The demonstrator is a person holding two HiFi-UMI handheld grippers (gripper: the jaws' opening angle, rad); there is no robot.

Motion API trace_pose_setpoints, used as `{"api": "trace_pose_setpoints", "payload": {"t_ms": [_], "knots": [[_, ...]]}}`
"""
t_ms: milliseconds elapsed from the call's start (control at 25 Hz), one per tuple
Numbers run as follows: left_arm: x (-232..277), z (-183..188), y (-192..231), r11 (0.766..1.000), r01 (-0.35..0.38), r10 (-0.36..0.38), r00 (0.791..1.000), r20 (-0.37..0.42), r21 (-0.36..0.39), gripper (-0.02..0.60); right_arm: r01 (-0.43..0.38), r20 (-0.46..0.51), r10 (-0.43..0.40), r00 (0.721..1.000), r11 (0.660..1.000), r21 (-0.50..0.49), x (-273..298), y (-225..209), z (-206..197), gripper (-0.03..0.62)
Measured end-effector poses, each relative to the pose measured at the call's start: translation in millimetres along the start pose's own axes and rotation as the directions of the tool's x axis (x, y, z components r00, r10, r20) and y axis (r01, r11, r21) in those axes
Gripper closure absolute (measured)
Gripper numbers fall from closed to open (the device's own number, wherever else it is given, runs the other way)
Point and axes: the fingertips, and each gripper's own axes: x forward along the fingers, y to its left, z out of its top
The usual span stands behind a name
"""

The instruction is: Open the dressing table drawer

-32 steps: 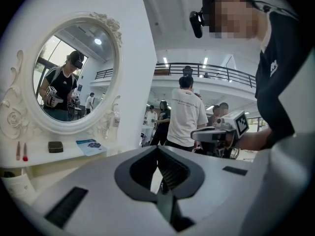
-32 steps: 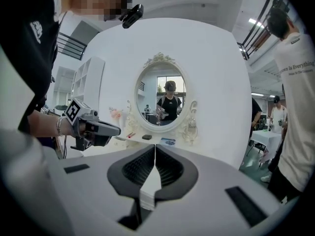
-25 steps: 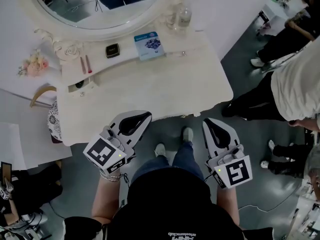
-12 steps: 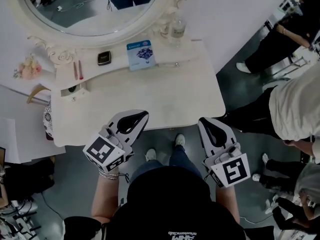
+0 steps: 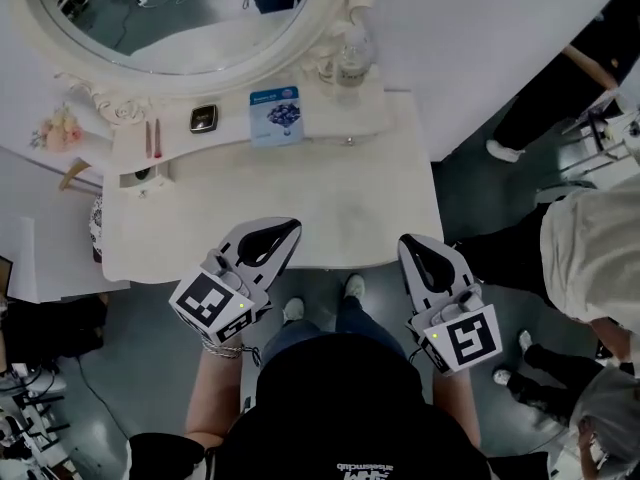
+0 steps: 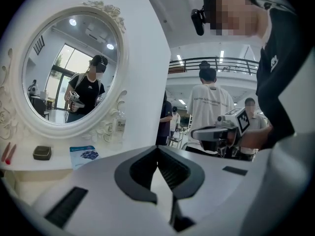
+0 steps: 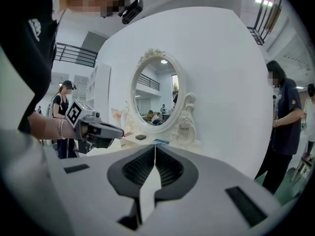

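View from above: a person stands facing a white dressing table, one hand-held gripper in each hand, both held out level toward it. The left hand-held gripper [image 5: 288,231] has its tip over the front edge of the worktop [image 5: 320,203]. The right hand-held gripper [image 5: 410,242] is just short of that edge, over the floor. Each gripper's own view shows its jaws pressed together with nothing between them.

The oval mirror [image 5: 180,13] stands at the back of the table. Below it, on a raised ledge, lie a blue card [image 5: 273,115], a small dark compact [image 5: 203,118] and a clear bottle [image 5: 350,60]. The main surface is bare.

The drawer itself shows in no view. It is probably under the front edge of the worktop, hidden from above, and nothing juts out there, so it seems to be closed.

The task looks barely begun. Neither gripper touches the table. What appears left: lower a gripper to the drawer front, find its handle, grip it, and pull.
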Motion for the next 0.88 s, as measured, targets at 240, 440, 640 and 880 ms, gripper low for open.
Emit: {"api": "trace_pose_setpoints", "payload": {"t_ms": [240, 440, 640, 880], "knots": [[19, -3, -5, 0.999, -0.048, 0.048, 0.999, -0.009, -0.015, 0.565, -0.035, -0.005, 0.035, 0.999, 0.999, 0.008, -2, -25, -6, 0.574], [31, -8, -10, 0.995, -0.091, 0.09, 0.996, -0.011, -0.029, 0.565, -0.074, -0.006, 0.074, 0.997, 0.997, 0.008, -4, -39, -10, 0.574], [38, -8, -15, 0.991, -0.127, 0.126, 0.992, -0.006, -0.034, 0.565, -0.109, 0.002, 0.109, 0.994, 0.994, 0.011, -8, -47, -11, 0.574], [36, -14, -22, 0.982, -0.182, 0.182, 0.983, -0.005, -0.046, 0.565, -0.149, 0.034, 0.149, 0.988, 0.989, -0.011, -12, -51, -14, 0.574]]}}
